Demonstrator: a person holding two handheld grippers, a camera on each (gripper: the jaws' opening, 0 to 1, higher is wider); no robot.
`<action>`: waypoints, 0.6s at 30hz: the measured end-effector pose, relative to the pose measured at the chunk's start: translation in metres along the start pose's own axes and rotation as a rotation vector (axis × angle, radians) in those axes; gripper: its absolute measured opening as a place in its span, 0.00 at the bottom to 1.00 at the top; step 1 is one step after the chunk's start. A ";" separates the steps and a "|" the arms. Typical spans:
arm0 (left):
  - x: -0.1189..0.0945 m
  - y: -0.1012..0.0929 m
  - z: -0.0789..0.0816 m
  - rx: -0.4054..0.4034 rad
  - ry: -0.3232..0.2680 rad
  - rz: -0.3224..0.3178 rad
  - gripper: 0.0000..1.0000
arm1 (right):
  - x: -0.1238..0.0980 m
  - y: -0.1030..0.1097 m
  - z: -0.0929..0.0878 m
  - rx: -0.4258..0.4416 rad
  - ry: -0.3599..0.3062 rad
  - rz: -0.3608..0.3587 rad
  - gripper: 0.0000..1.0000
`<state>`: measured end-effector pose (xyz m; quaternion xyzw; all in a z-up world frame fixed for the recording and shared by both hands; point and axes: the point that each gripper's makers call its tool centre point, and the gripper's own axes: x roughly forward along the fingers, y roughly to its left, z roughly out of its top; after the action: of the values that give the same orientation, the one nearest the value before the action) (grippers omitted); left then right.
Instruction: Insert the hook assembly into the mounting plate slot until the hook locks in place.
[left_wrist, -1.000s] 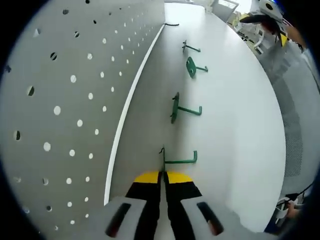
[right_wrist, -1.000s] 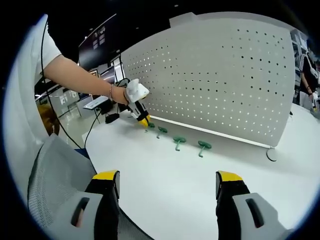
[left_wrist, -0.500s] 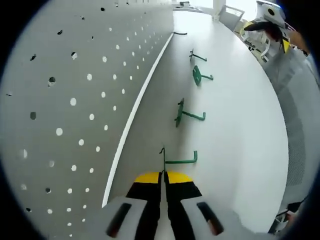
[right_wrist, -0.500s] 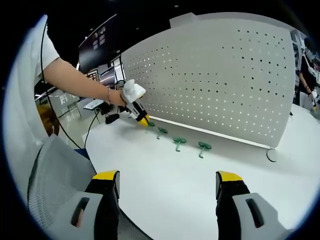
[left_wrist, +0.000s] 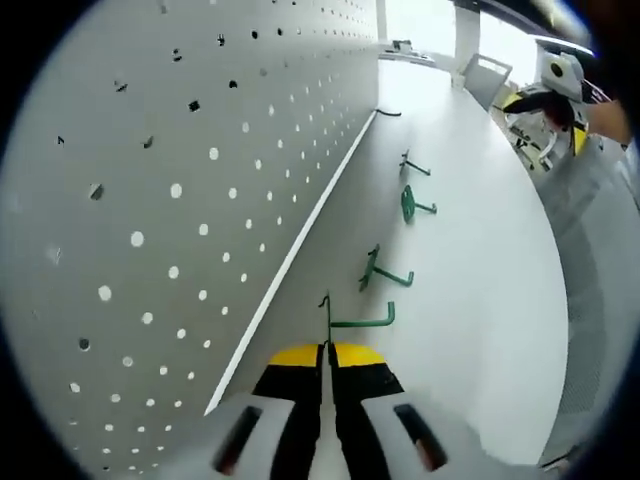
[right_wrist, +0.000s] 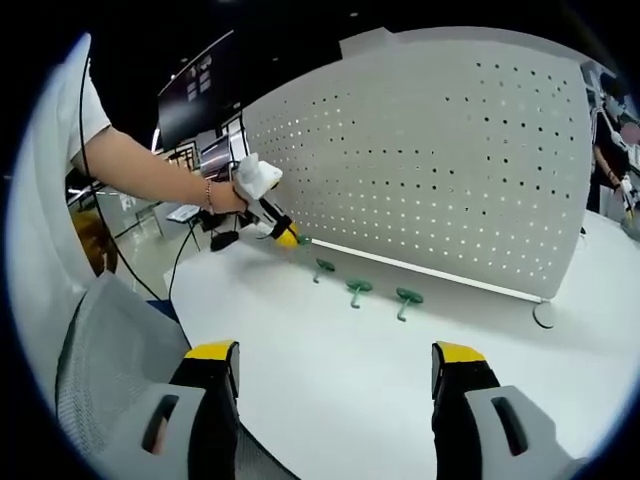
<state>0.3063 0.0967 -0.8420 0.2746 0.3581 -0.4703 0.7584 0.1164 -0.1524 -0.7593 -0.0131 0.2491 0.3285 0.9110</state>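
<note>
Lifted off the white tabletop (right_wrist: 420, 370) toward the white perforated pegboard panel (right_wrist: 450, 170), the green wire hook (left_wrist: 352, 318) sits clamped in left gripper (left_wrist: 327, 352), uninserted; right gripper (right_wrist: 335, 375) hangs spread, near edge.

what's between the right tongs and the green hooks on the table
In the right gripper view, only bare white table lies between the open right tongs and the three green hooks.
</note>
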 end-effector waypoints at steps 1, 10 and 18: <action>-0.001 -0.001 0.001 0.001 -0.006 0.003 0.02 | 0.000 0.000 0.000 -0.001 -0.002 0.000 0.76; -0.008 -0.007 0.011 -0.018 -0.065 0.034 0.02 | -0.002 -0.003 0.004 0.014 -0.020 -0.006 0.76; -0.016 -0.014 0.022 -0.084 -0.135 0.036 0.02 | -0.003 -0.004 0.007 0.021 -0.032 -0.011 0.76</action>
<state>0.2948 0.0831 -0.8174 0.2168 0.3207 -0.4585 0.8000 0.1201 -0.1555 -0.7522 0.0005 0.2381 0.3212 0.9166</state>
